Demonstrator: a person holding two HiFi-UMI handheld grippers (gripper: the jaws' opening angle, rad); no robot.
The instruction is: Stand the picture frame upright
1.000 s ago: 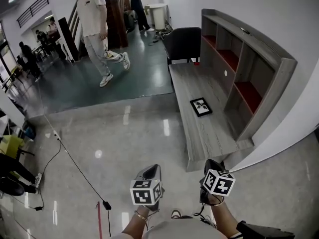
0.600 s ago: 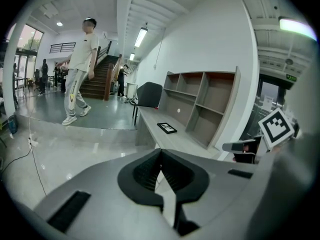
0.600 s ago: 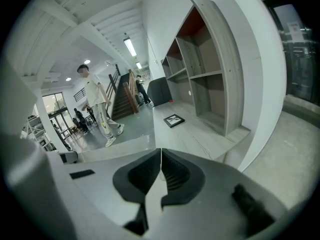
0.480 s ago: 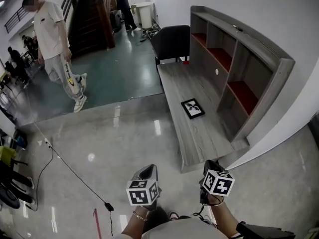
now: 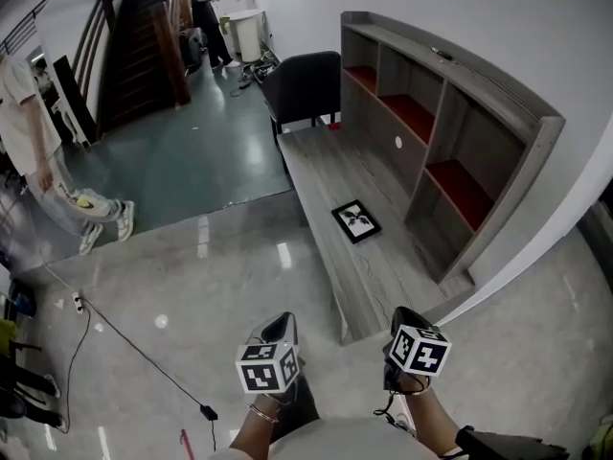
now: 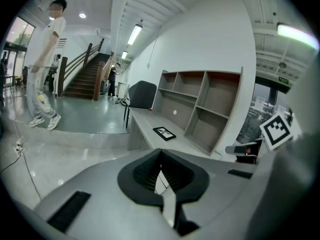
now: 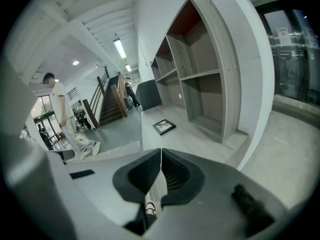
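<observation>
Picture frame (image 5: 356, 221) flat on grey desk (image 5: 316, 161); left gripper (image 5: 283, 320), right gripper (image 5: 406, 311): jaws together.

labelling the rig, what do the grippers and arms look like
Both the left gripper and right gripper have grey bodies, black ribbed jaws and a white cube with black square markers. A thin bracelet circles the left wrist; a black cable hangs by the right wrist.
</observation>
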